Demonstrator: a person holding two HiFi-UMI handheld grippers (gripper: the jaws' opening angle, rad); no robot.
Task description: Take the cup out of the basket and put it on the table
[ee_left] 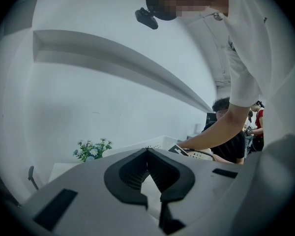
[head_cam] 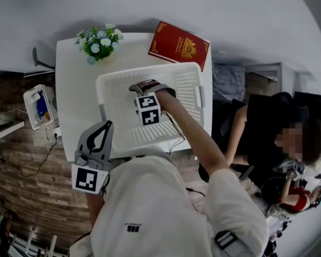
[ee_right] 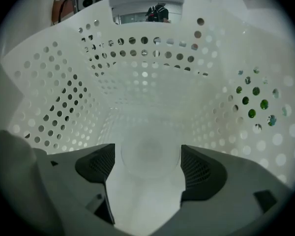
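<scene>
**Right tool released around cup inside basket**

Nearest: grey left tool (head_cam: pixel 102 127) (ee_left: pixel 147 151), clenched, tips together, nothing inside, just beside the near left corner of the white perforated plastic basket (head_cam: pixel 191 87), pointing across the counter.

Next in: right tool (head_cam: pixel 144 87) (ee_right: pixel 147 151), reaching steeply down into the basket. Released, jaws wide apart. Between them a small white translucent round cup (ee_right: pixel 150 157), upright and mouth up on the basket floor. Pads close beside its rim on either side, not pressing it. Cup hidden under the tool in the head view.

Under the basket: white rectangular counter (head_cam: pixel 75 90), bare along its left side.

At the far edge: small bunch of blue and white flowers (head_cam: pixel 99 40) with green leaves at the left corner. Red hardback book (head_cam: pixel 178 46) with a gold emblem at the right corner, just beyond the basket's far wall.

Off the counter's right side: seated person (head_cam: pixel 257 130) in a dark top.
</scene>
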